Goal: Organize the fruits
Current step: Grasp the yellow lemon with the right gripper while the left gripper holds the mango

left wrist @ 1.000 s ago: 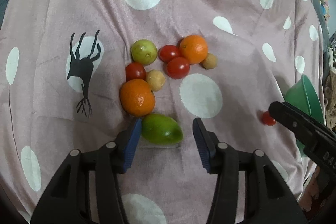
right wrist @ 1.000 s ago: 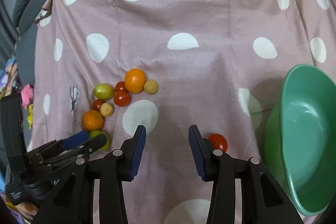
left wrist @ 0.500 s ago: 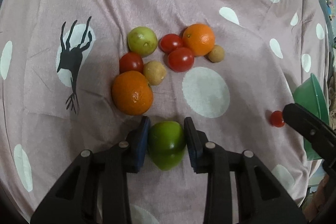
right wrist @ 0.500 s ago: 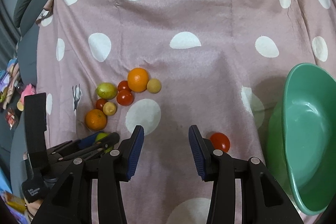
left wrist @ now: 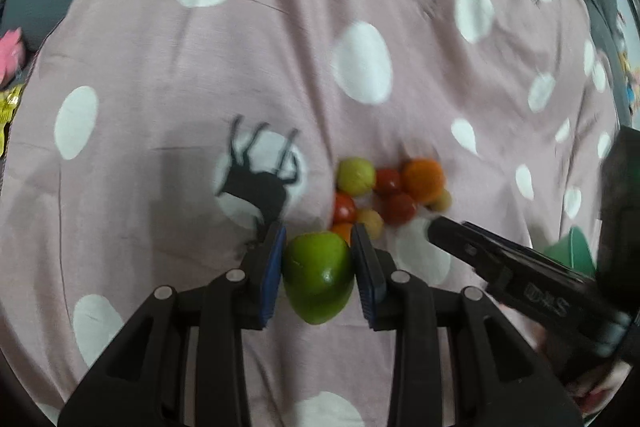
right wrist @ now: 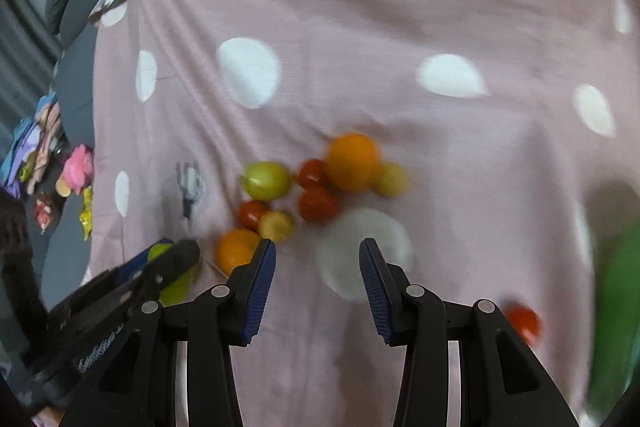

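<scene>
My left gripper (left wrist: 318, 259) is shut on a green mango (left wrist: 318, 275) and holds it above the pink spotted cloth. Behind it lies a cluster of fruit: a yellow-green fruit (left wrist: 355, 175), an orange (left wrist: 423, 178), red tomatoes (left wrist: 398, 207) and small tan fruits (left wrist: 370, 221). My right gripper (right wrist: 318, 263) is open and empty, hovering above the cloth just in front of the same cluster: oranges (right wrist: 352, 161), tomatoes (right wrist: 318, 203), the yellow-green fruit (right wrist: 266, 181). A lone red tomato (right wrist: 522, 321) lies to its right. The left gripper with the mango (right wrist: 174, 287) shows at lower left.
A green bowl (right wrist: 616, 307) sits at the right edge, also showing in the left wrist view (left wrist: 570, 255). The cloth (left wrist: 280, 47) has white dots and a black deer print (left wrist: 256, 183). Clutter (right wrist: 76, 171) lies off the cloth's left edge. The right gripper's arm (left wrist: 520, 275) crosses the left view.
My left gripper has lifted the green mango off the cloth and pulled back from the cluster. My right gripper has swung left toward the fruit cluster, away from the bowl and lone tomato.
</scene>
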